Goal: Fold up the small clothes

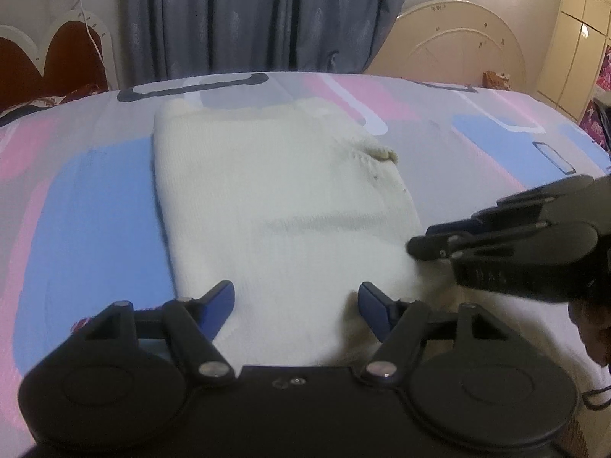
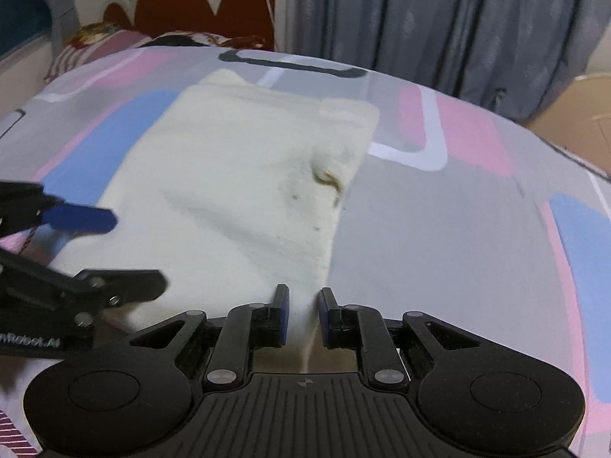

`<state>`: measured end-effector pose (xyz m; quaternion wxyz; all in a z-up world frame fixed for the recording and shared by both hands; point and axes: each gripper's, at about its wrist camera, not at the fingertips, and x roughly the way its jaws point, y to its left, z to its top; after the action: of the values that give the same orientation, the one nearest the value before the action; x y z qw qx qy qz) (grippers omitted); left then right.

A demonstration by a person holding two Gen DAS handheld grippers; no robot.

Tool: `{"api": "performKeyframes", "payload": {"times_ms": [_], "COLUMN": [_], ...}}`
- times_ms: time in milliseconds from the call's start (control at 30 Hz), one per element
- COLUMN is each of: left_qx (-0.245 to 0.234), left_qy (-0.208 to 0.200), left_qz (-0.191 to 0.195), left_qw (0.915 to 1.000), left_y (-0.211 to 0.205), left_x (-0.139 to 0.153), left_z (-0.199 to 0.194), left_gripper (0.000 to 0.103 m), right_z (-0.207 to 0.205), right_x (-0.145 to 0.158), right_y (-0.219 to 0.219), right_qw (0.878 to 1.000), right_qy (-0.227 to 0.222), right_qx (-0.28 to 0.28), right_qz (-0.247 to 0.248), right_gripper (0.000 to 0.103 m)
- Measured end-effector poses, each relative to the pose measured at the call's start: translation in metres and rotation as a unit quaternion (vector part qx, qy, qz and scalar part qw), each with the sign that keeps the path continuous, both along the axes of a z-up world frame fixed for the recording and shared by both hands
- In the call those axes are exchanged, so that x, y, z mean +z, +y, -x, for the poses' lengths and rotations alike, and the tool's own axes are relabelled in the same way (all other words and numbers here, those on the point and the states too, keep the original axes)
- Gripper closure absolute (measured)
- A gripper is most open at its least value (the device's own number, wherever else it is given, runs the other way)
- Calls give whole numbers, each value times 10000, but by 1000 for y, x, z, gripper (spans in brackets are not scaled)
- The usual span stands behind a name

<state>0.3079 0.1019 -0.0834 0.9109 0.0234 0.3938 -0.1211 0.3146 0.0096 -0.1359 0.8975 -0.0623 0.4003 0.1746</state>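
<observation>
A cream knitted garment (image 1: 275,198) lies flat on the bed, folded into a long rectangle, with a small curled fold on its right edge (image 1: 382,152). My left gripper (image 1: 297,297) is open, its blue pads apart over the garment's near edge. My right gripper (image 2: 303,305) is narrowed on the near right corner of the garment (image 2: 236,175), with cloth between its pads. The right gripper shows in the left wrist view (image 1: 424,246) at the garment's right edge. The left gripper shows in the right wrist view (image 2: 107,248), open.
The bed sheet (image 1: 477,160) is grey with pink and blue blocks. Blue-grey curtains (image 1: 267,15) hang behind the bed. A cream headboard (image 1: 458,38) stands at the right and a red-and-white one (image 1: 57,53) at the left.
</observation>
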Motion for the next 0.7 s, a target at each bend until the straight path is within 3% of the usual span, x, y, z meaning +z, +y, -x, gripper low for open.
{"api": "performKeyframes", "payload": {"times_ms": [233,333,433,700], "left_qx": [146,421,785,973], "left_qy": [-70,-265,-325,-30], "left_qz": [96,242,473,452], "left_qw": [9998,9985,9953,9942], "left_y": [4,19,37,49], "left_x": [4,15,13,-8], "left_z": [8,26,38,35], "left_gripper": [35,36,37,37], "right_z": [3,18,29,25], "right_x": [-1,20,24,1], "right_y": [2,-19,-40,-38], "right_qw": [9999,9973,9917,9870], "right_qy": [-96,-176,-64,494], "right_qx": [61,-161,-360,-250], "right_qz": [108,-691,-1232,-1512], "right_gripper": [89,89,67,68]}}
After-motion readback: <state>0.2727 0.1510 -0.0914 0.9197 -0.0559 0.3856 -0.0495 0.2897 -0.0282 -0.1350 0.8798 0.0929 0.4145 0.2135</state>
